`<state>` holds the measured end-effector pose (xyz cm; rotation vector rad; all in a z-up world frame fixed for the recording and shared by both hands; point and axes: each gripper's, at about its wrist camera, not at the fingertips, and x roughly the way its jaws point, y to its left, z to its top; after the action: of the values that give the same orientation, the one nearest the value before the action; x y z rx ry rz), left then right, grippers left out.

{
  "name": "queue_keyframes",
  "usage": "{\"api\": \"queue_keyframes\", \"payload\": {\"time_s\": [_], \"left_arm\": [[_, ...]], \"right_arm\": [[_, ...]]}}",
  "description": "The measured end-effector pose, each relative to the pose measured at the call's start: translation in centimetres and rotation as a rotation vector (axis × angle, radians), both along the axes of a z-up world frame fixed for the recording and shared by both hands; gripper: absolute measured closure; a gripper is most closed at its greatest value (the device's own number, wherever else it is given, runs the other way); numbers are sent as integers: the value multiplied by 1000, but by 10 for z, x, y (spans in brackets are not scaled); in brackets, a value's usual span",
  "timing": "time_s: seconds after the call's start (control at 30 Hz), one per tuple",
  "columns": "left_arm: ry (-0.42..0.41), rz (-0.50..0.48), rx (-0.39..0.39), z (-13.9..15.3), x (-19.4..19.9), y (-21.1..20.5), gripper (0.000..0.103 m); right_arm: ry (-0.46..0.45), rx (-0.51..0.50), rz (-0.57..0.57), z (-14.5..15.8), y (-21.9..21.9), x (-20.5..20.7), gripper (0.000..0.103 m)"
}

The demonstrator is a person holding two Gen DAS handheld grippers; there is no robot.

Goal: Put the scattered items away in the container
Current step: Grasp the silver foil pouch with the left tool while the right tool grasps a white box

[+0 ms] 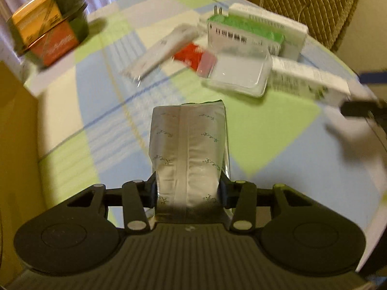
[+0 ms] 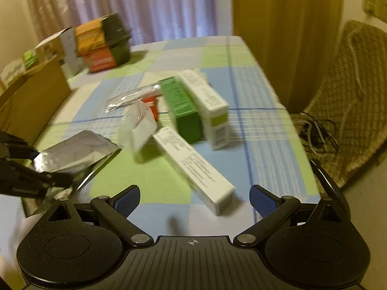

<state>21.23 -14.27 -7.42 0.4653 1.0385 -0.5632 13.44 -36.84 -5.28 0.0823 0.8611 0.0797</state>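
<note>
Silver foil pouch (image 1: 188, 149), printed with small sprigs, sits clamped between the jaws of the left gripper (image 1: 187, 191), lifted above the checked tablecloth (image 1: 278, 130). Right gripper (image 2: 194, 199) hangs with its blue pads (image 2: 127, 201) spread wide, holding nothing, just short of a long white carton (image 2: 196, 169). Further along the cloth lies the rest of the scatter: a green box (image 2: 182, 108) beside a white box (image 2: 208, 106), a clear plastic tray (image 1: 239, 72), something red (image 1: 189, 54) and a clear wrapped packet (image 1: 162, 50) (all rather blurred). Cardboard box (image 2: 31, 96) stands open at the table's left edge, with a stack of orange-sleeved black tubs (image 2: 104, 42) near it.
</note>
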Motion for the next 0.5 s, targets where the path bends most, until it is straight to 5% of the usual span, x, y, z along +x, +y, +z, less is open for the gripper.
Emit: {"api": "queue_keyframes", "payload": {"time_s": [0.27, 0.3, 0.33, 0.4, 0.5], "left_arm": [[-15, -25, -1, 12, 5, -1, 51], [-13, -27, -1, 11, 6, -1, 51], [-9, -27, -4, 11, 7, -1, 51], [2, -26, -17, 10, 9, 1, 51], [21, -10, -49, 10, 11, 5, 51]], "right_arm": [[116, -161, 231, -19, 11, 65, 3], [143, -176, 255, -23, 12, 71, 9], [166, -184, 275, -27, 13, 76, 28], [200, -188, 317, -32, 14, 81, 33], [214, -178, 331, -30, 15, 78, 72]]}}
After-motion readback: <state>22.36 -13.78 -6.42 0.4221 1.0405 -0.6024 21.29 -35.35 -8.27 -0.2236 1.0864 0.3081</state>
